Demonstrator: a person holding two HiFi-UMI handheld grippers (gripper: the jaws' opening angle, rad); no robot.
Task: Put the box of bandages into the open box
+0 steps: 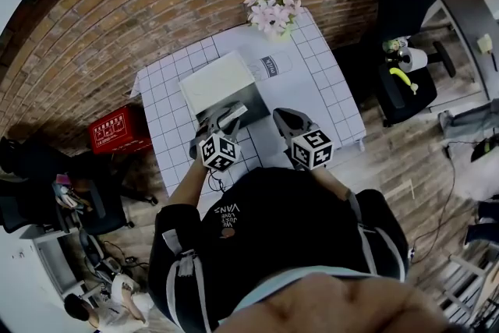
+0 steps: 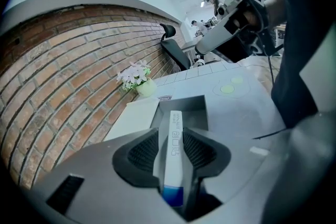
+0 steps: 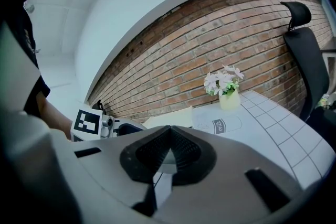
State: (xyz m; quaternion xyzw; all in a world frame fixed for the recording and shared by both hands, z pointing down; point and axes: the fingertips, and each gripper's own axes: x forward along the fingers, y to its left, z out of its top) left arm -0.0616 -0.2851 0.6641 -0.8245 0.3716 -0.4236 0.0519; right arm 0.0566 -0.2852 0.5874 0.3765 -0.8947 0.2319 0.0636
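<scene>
Bandage box (image 2: 171,165) standing on edge, loose between left gripper's (image 2: 173,131) spread jaws, far end over open box (image 2: 195,108), right gripper's (image 3: 169,129) jaws pressed together, empty

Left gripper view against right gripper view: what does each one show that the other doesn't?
Only the left gripper view: the narrow white bandage box with a blue end between the open jaws of the left gripper, and the grey inside of the white-lidded open box beyond. Only the right gripper view: the jaws of the right gripper together, nothing between. Both: the pink flowers in a pale pot, the red brick wall.
</scene>
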